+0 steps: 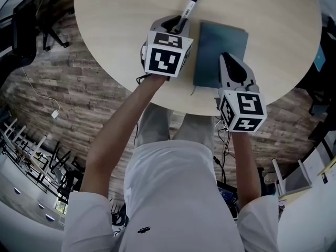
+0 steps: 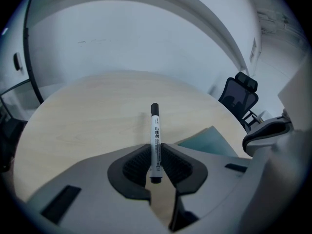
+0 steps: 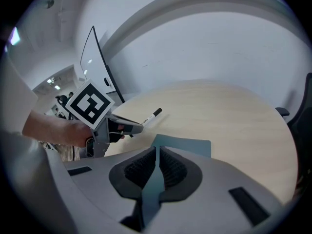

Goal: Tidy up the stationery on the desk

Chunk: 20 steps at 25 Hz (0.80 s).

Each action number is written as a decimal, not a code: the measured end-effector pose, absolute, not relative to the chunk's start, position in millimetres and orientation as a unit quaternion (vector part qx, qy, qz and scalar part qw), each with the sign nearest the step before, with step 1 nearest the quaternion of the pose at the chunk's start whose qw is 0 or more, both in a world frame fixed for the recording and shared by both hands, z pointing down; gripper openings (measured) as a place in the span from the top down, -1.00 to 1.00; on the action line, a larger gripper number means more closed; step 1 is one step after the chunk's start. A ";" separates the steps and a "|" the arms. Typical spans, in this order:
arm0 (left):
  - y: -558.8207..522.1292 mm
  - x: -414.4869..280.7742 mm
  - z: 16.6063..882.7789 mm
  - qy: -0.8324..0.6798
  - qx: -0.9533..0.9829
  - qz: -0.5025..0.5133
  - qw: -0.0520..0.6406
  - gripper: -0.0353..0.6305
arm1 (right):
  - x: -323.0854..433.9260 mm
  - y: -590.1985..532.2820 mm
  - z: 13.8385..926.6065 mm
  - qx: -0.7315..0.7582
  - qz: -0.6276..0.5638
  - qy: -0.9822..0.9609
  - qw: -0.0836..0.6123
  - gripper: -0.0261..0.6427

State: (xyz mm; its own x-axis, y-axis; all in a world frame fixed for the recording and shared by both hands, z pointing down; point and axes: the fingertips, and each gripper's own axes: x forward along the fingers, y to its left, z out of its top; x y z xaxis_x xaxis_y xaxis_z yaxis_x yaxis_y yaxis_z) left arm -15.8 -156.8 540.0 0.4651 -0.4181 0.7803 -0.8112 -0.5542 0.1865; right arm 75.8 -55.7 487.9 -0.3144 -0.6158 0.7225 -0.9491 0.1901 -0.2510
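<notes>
Nearest the camera in the head view, the person's pale shirt [image 1: 178,193] and bare forearms lead up to the two marker cubes, each with black-and-white square patterns: the right one [image 1: 242,109] hangs just off the near right corner of the teal notebook [image 1: 212,41], the left one [image 1: 167,54] just beside the notebook's left edge. The notebook lies flat on the round, light wooden table [image 1: 115,30].

The right gripper [image 1: 227,56] reaches over the notebook's near right part. In its own view its jaws [image 3: 157,152] are pressed together with only a thin slit between the ribbed pads, pinching nothing; the notebook's cover [image 3: 187,145] shows just past them.

The left gripper [image 1: 181,22], left of the notebook, pinches a marker pen [image 1: 190,5] low on its white barrel. In the left gripper view the pads [image 2: 139,162] press on it from both sides, and the pen [image 2: 155,130] sticks forward, black cap farthest out, beyond the notebook's far left corner. Dark print runs along the barrel, too small to read.

Beyond the notebook [image 2: 207,140], off the table's far right, stands a dark office chair [image 2: 239,96].
</notes>
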 end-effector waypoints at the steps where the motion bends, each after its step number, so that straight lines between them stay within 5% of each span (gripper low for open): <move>1: -153.0 -17.1 538.4 -0.387 0.805 0.345 0.287 0.66 | 76.5 -54.5 486.4 0.534 0.345 -0.734 0.240 0.78; 20: -80.5 -20.4 536.5 -0.460 0.747 0.299 0.376 0.66 | 93.3 -32.0 483.6 0.523 0.352 -0.738 0.239 0.78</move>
